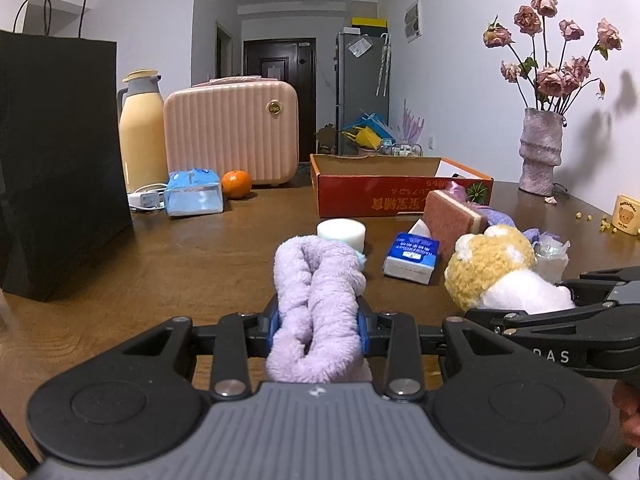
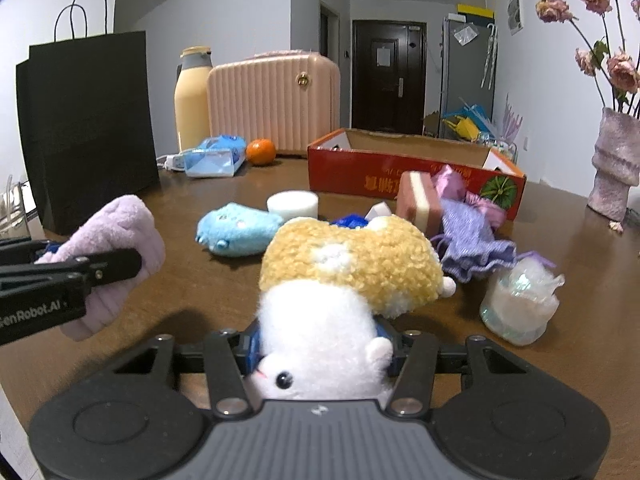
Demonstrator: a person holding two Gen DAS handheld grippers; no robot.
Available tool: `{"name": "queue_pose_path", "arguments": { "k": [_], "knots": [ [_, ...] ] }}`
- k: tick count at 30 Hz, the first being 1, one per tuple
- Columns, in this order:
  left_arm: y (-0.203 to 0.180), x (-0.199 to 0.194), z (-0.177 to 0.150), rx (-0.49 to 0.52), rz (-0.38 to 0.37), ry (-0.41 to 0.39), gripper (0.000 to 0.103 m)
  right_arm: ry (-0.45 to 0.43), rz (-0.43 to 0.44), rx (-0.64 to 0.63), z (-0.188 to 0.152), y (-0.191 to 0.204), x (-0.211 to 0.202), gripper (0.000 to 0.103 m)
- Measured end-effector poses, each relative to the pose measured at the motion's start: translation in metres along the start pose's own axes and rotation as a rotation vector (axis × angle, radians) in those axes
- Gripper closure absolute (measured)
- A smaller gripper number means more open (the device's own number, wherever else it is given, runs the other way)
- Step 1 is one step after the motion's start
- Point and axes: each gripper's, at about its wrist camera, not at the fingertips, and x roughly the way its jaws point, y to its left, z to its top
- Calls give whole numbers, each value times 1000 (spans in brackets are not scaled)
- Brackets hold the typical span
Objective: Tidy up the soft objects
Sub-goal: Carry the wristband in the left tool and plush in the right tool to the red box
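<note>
Hiding both pad pairs: lilac towel (image 1: pixel 316 304) pinched in left tool (image 1: pixel 319 322), hamster plush (image 2: pixel 340 300) in right tool (image 2: pixel 320 346).

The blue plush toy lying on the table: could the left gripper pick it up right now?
Probably not yet. The left gripper is shut on a lilac towel, so its jaws are full. The blue plush toy itself lies uncovered on the table.

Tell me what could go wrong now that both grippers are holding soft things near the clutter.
1. The right gripper pinches only the tail end of the hamster plush; it may slip free.
2. The lilac towel in the left gripper could unroll.
3. A swing toward the red cardboard box could topple the sponge.
</note>
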Motion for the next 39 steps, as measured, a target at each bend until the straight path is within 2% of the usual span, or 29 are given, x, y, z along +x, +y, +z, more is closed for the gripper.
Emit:
{"name": "queue_pose_path", "arguments": {
  "k": [18, 39],
  "knots": [
    [-21, 14, 35, 19, -30, -46, 68, -91, -33, -6, 30, -27, -13, 52],
    [-44, 46, 68, 31, -61, -70, 68, -137, -73, 4, 61, -64, -3, 52]
  ]
}}
